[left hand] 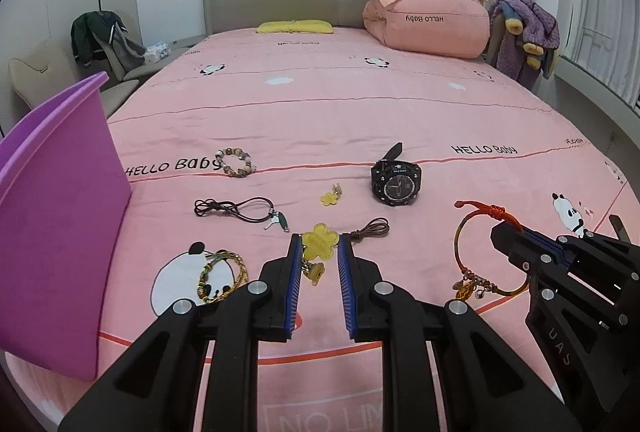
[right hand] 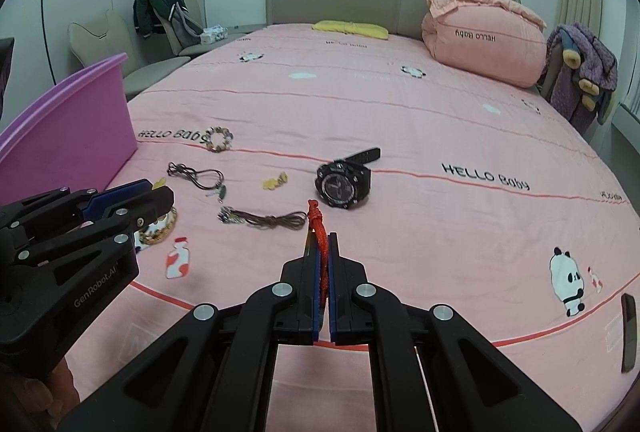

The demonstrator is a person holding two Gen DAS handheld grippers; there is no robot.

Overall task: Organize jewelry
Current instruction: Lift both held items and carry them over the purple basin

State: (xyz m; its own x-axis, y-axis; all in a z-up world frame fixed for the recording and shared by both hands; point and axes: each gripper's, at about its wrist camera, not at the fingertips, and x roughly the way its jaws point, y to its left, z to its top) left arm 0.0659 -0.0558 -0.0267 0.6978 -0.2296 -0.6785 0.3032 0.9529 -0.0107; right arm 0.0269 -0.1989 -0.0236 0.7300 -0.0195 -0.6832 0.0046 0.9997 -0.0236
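Observation:
Jewelry lies on the pink bed sheet point(left hand: 320, 112). My left gripper point(left hand: 319, 248) is open, its jaws on either side of a yellow flower pendant point(left hand: 320, 242) on a brown cord point(left hand: 372, 230). My right gripper point(right hand: 322, 244) is shut on the red-cord bracelet point(right hand: 318, 232); in the left wrist view the bracelet point(left hand: 464, 244) hangs from it point(left hand: 500, 232). A black watch point(left hand: 396, 180), a beaded bracelet point(left hand: 236, 162), a black cord necklace point(left hand: 236, 210), a small yellow flower charm point(left hand: 330, 197) and a woven green-gold bracelet point(left hand: 222, 276) lie around.
A purple bin point(left hand: 52, 216) stands at the left edge of the bed. A folded pink quilt point(left hand: 428, 20) and yellow pillow point(left hand: 296, 27) sit at the headboard. Chairs with clothes point(left hand: 104, 40) stand left. A dark remote-like object point(right hand: 629, 332) lies at the right.

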